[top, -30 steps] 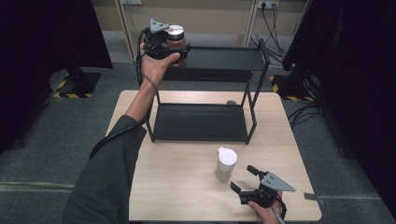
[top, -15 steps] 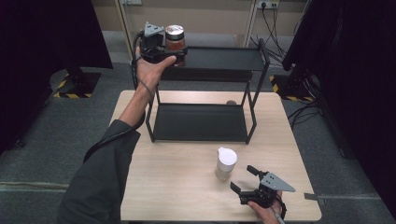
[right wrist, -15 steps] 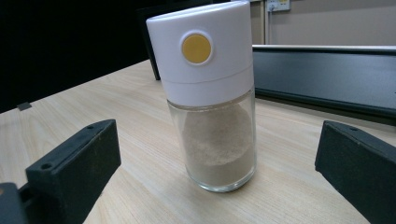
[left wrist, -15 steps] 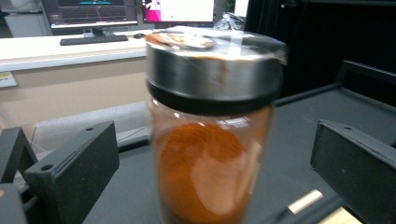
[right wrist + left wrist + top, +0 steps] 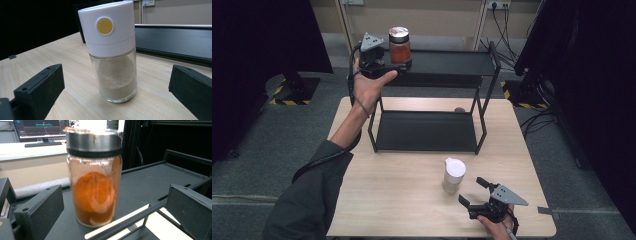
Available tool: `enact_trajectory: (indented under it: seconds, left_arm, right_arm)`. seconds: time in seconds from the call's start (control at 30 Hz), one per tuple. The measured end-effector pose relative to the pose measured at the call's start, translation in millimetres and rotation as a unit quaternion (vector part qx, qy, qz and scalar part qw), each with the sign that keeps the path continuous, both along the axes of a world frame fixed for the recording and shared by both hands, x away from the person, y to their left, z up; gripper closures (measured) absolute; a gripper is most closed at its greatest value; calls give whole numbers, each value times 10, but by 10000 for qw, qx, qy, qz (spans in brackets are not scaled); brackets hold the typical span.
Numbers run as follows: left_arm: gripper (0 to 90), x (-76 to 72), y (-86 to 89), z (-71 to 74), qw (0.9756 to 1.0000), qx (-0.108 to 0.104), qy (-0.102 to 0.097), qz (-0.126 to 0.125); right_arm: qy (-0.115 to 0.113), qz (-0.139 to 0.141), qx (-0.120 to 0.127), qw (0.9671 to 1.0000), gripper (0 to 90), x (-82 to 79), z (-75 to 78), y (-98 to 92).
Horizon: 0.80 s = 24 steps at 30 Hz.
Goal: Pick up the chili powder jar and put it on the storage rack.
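A glass jar [image 5: 399,46] of orange powder with a metal lid stands upright on the left end of the black rack's top shelf [image 5: 452,62]. My left gripper [image 5: 396,61] is open, its jaws wide on either side of the jar [image 5: 93,180] and clear of the glass. A glass shaker [image 5: 454,175] with a white cap and pale powder stands on the wooden table [image 5: 387,200]. My right gripper [image 5: 471,191] sits just in front of it, open. In the right gripper view the shaker [image 5: 111,50] stands between the spread jaws, untouched.
The two-tier black rack has a bare lower shelf [image 5: 427,130] and thin posts at its corners. A small brown object [image 5: 459,109] lies on the table behind the rack. Black curtains and floor cables surround the table.
The left hand has moved the jar rightward and set it over the top shelf's left end. The right gripper and the shaker have stayed where they were.
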State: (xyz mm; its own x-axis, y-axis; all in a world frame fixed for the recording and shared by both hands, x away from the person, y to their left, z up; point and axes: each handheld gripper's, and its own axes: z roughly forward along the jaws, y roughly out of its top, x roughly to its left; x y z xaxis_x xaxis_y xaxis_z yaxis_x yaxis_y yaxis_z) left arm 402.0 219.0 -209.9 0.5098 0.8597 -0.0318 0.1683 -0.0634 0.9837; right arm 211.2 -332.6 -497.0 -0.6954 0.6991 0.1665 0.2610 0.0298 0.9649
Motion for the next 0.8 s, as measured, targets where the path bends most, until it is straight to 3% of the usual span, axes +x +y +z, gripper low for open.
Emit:
enact_trajectory:
  seconds: [0.43,0.8]
  left_arm:
    - [10,-231,110,-178,9991,-121,-141,-381]
    - [11,-507,203,-425,9958,-263,-195,-856]
  right_arm:
    - [-5,10,-8,10000,4,1,2,3]
    - [-21,15,-15,10000,4,1,3,3]
